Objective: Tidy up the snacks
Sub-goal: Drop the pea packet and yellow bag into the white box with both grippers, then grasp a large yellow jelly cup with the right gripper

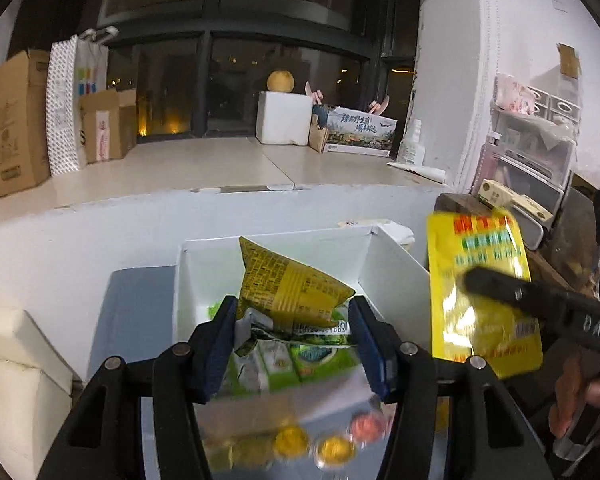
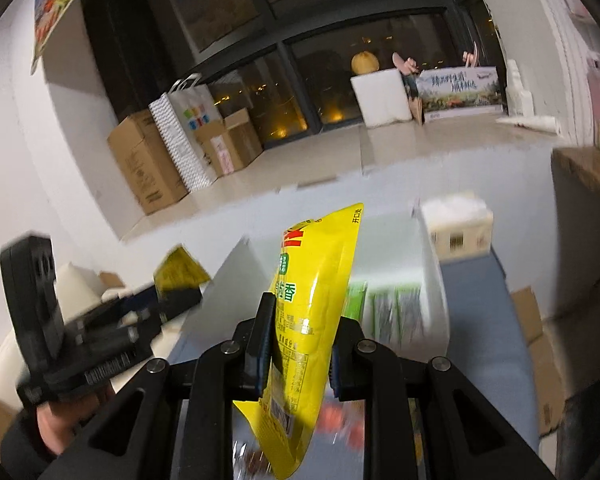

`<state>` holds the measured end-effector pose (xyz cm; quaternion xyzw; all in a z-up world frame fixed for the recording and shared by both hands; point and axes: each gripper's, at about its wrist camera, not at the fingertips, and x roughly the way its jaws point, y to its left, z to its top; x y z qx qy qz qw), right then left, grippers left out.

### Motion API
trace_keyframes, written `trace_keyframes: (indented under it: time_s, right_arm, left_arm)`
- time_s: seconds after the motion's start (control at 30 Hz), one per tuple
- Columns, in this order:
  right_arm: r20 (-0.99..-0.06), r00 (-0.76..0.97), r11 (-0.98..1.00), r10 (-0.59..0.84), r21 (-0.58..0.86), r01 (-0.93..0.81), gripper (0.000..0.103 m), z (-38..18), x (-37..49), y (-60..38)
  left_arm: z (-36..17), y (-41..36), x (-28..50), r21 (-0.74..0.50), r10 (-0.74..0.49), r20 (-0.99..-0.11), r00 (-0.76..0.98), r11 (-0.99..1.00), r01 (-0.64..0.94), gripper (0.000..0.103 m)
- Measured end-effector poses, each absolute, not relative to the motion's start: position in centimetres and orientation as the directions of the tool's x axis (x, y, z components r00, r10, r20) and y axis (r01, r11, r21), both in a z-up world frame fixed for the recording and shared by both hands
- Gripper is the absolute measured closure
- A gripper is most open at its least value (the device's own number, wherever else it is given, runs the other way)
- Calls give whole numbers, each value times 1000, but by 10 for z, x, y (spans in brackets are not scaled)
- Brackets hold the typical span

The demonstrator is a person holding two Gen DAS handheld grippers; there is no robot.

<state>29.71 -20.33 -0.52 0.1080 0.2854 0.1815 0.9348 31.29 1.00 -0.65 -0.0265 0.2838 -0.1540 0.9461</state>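
Note:
In the left wrist view my left gripper [image 1: 293, 306] is shut on a dark yellow snack bag [image 1: 288, 284] with black print, held above an open white box [image 1: 198, 280]. Green packets [image 1: 300, 360] lie inside the box. My right gripper [image 2: 306, 314] is shut on a bright yellow packet [image 2: 320, 272], which stands upright between the pads. From the left wrist view this packet [image 1: 480, 320] hangs just right of the box, with the right gripper [image 1: 486, 286] across it. The right wrist view shows the left gripper [image 2: 176, 300] and its bag [image 2: 178, 268] at the left, blurred.
Round yellow and pink sweets [image 1: 332, 448] lie on the blue surface [image 1: 132, 320] in front of the box. Cardboard boxes [image 1: 16, 120] and a white foam box [image 1: 284, 118] stand on the window ledge. A cluttered shelf [image 1: 532, 140] is at the right, white boxes [image 1: 12, 360] at the left.

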Motion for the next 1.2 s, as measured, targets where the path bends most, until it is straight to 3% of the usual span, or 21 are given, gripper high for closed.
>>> trace_keyframes:
  time_s: [0.1,0.13,0.17,0.2,0.23,0.67,0.93,1.2]
  right_arm:
    - [-539,746,919,391,271,-286,79,-7,337,-201]
    - [-563,733,924,381,263,-279,74,-10,347,-199]
    - [-579,724,927,374,256,-274,55,-13,355,-198]
    - [-599,717,934,356,244,-260,34,-16,364,-198]
    - [-609,719,942,334,235,-238,0,-19,369,-199]
    - [-515,791,939,329,264,-219,0,-11,306,-235]
    - [-547,767,938,335,272,-215,0,-44,226,-258]
    - [-672,695,966,255,211,-151,0,-124,173,-255]
  left_arm:
    - [-13,2,332,-116,-270,-552,789,962,247,40]
    - [-18,1,341,-112,-256,-573,779,966,234,32]
    - [-21,2,347,-114,-245,-590,769,969,221,23]
    - [-24,0,350,-117,-239,-602,762,970,212,0]
    - [-27,2,352,-127,-237,-606,760,971,202,0]
    - [-24,22,303,-106,-210,-598,773,977,183,0]
    - [-31,19,224,-114,-227,-580,782,973,198,0]
    - [-69,10,136,-186,-278,-606,746,961,207,0]
